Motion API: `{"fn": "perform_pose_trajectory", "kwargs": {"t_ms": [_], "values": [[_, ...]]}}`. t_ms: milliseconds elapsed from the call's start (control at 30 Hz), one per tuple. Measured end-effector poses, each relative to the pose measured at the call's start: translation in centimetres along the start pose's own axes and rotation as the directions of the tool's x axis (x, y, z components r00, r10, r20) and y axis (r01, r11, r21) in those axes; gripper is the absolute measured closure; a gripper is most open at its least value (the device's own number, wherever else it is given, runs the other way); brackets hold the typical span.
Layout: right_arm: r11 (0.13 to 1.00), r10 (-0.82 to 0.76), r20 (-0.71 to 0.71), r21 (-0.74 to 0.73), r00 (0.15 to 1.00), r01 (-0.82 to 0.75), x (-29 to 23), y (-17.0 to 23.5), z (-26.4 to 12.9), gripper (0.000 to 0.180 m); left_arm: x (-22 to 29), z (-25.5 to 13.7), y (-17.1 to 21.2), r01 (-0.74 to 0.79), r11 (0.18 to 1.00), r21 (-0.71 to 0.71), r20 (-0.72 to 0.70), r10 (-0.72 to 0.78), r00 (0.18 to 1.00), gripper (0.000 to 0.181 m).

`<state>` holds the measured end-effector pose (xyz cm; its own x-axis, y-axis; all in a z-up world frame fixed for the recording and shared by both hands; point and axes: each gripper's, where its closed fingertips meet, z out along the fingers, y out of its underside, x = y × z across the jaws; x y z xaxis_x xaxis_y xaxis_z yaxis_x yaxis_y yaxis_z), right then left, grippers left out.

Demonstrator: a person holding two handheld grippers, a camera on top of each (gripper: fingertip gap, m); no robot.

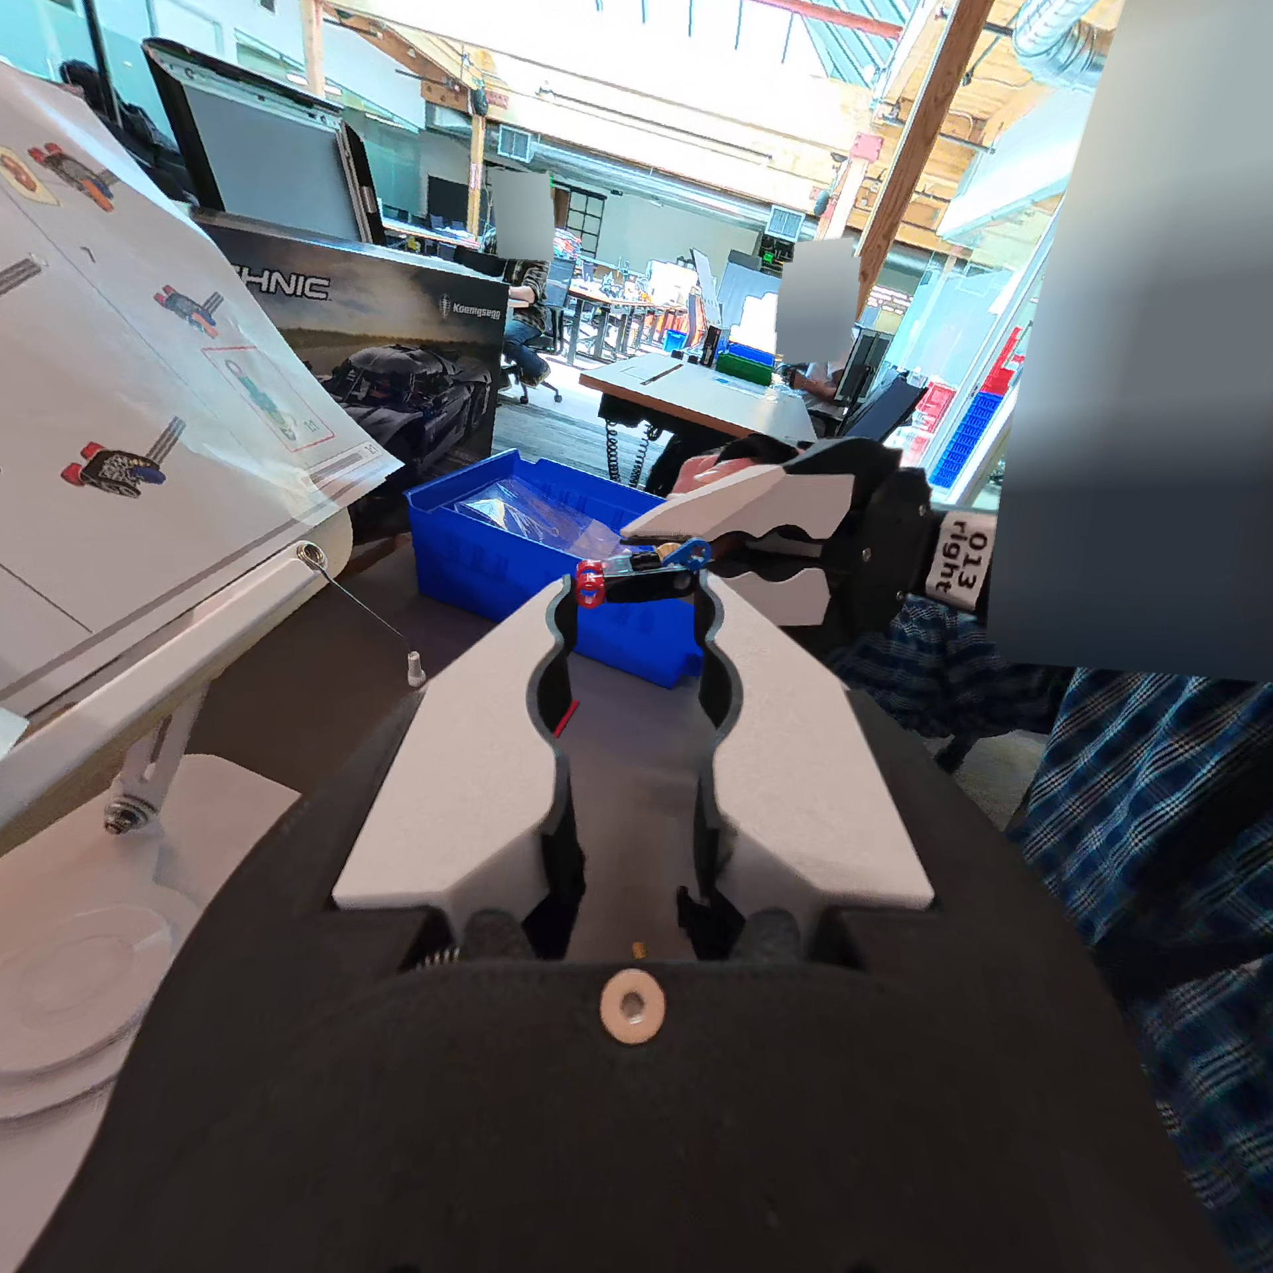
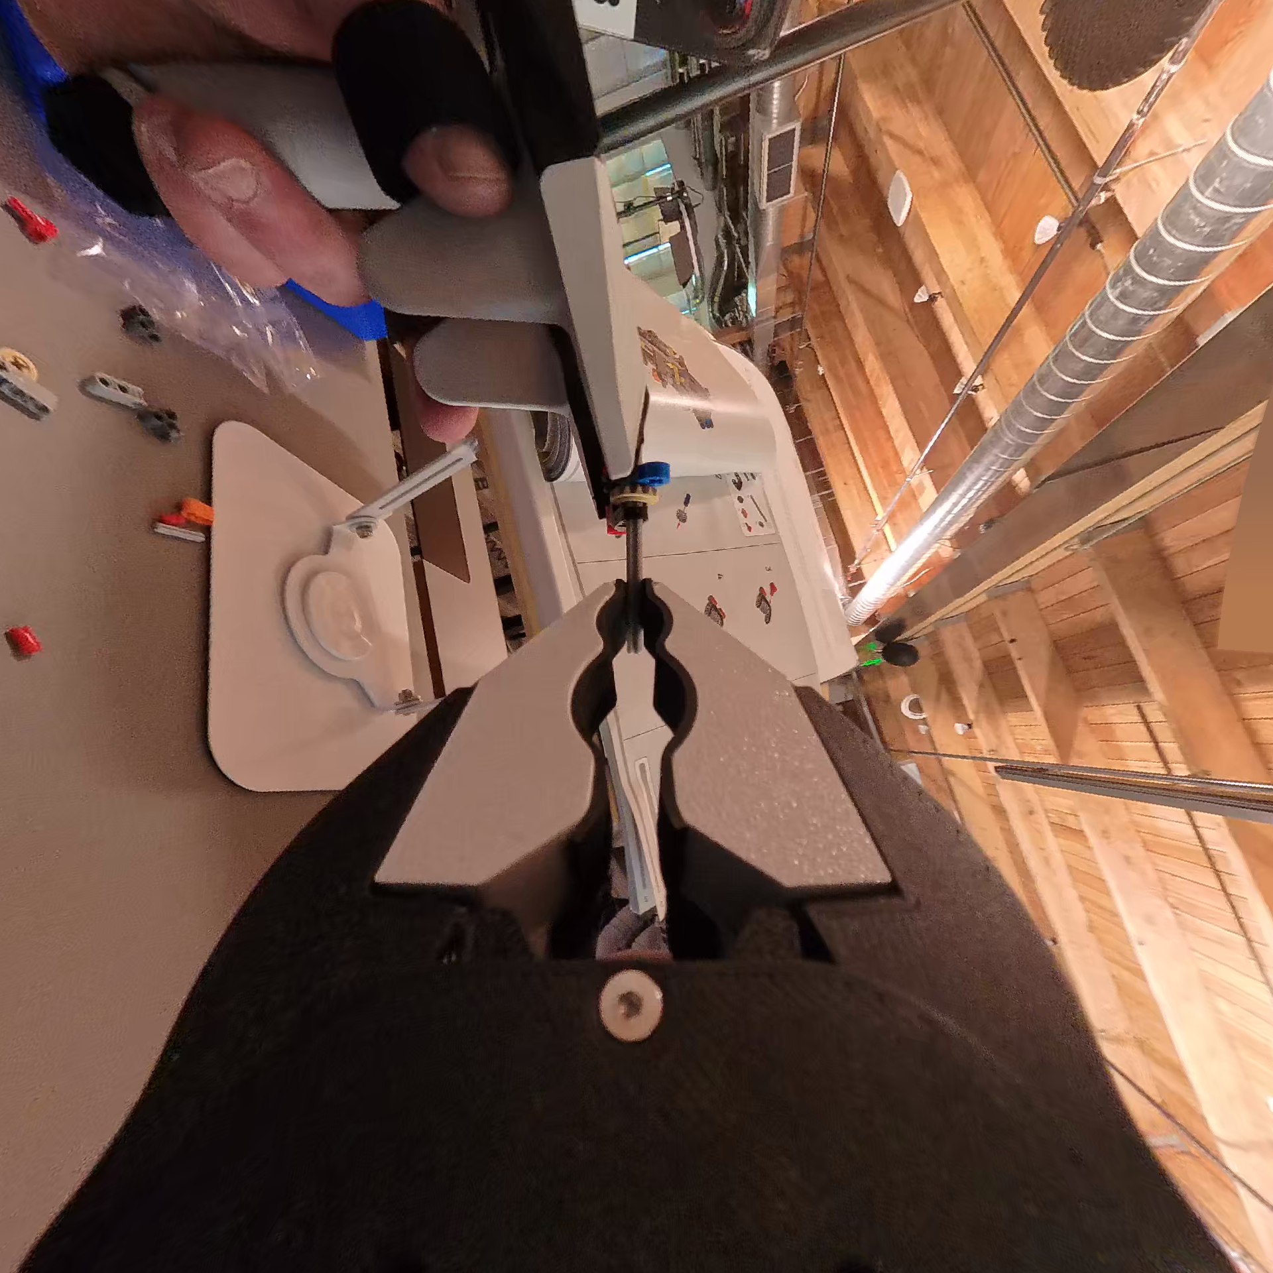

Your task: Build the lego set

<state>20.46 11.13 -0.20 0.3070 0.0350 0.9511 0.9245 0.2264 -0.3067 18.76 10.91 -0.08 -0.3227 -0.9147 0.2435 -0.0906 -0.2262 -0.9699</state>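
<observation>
Left wrist view | left gripper (image 1: 637,596) clamps lego assembly (image 1: 644,575); right gripper (image 2: 632,596) pinches axle (image 2: 634,551)

You gripped glossy plastic lego parts (image 1: 644,575) with matt, grainy grey fingers (image 2: 758,758); the blue bin (image 1: 496,565) looked moulded plastic, the instruction pages (image 1: 138,386) smooth paper

Left gripper (image 1: 637,598) parted, fingertips level with right gripper (image 2: 632,598), itself pinched nearly closed, rolled sideways, crossing just ahead.
</observation>
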Motion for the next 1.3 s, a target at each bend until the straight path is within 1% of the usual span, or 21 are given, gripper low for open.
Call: {"fn": "perform_pose_trajectory", "kwargs": {"t_ms": [167, 267, 433, 633, 800, 1000, 1133, 1300], "values": [[0.999, 0.042, 0.028, 0.0, 0.999, -0.042, -0.1, 0.2, 0.1, 0.18, -0.1, 0.1, 0.0, -0.015, 1.0, -0.003, -0.004, 0.015, 1.0, 0.149], [0.999, 0.041, 0.038, 0.002, 0.998, -0.041, -0.1, 0.2, 0.0, 0.18, 0.0, 0.2, 0.0, -0.031, 1.0, -0.007, -0.014, 0.031, 0.999, 0.149], [0.994, 0.107, 0.09, 0.019, 0.99, -0.109, -0.3, 0.3, -0.1, 0.18, 0.1, 0.4, 0.1, -0.063, 0.998, -0.004, -0.032, 0.063, 0.997, 0.149], [0.961, 0.268, 0.176, 0.022, 0.947, -0.276, -0.5, 0.7, 0.0, 0.177, -0.1, 0.6, 0.2, -0.158, 0.987, -0.01, 0.0, 0.158, 0.987, 0.149], [0.94, 0.326, 0.255, 0.014, 0.91, -0.341, -1.0, 0.8, 0.0, 0.178, -0.1, 0.6, 0.5, -0.219, 0.976, -0.021, 0.015, 0.219, 0.976, 0.15], [0.916, 0.373, 0.331, 0.018, 0.867, -0.401, -1.7, 0.6, -0.3, 0.178, 0.2, 0.7, 0.8, -0.274, 0.961, -0.033, -0.007, 0.274, 0.962, 0.149], [0.919, 0.365, 0.339, 0.02, 0.867, -0.394, -1.9, 0.6, -0.3, 0.179, 0.2, 0.7, 0.8, -0.312, 0.949, -0.051, -0.03, 0.31, 0.95, 0.149], [0.945, 0.305, 0.296, 0.024, 0.905, -0.326, -1.8, 0.9, -0.1, 0.179, 0.0, 0.8, 0.7, -0.326, 0.943, -0.058, -0.027, 0.325, 0.945, 0.149]]}}
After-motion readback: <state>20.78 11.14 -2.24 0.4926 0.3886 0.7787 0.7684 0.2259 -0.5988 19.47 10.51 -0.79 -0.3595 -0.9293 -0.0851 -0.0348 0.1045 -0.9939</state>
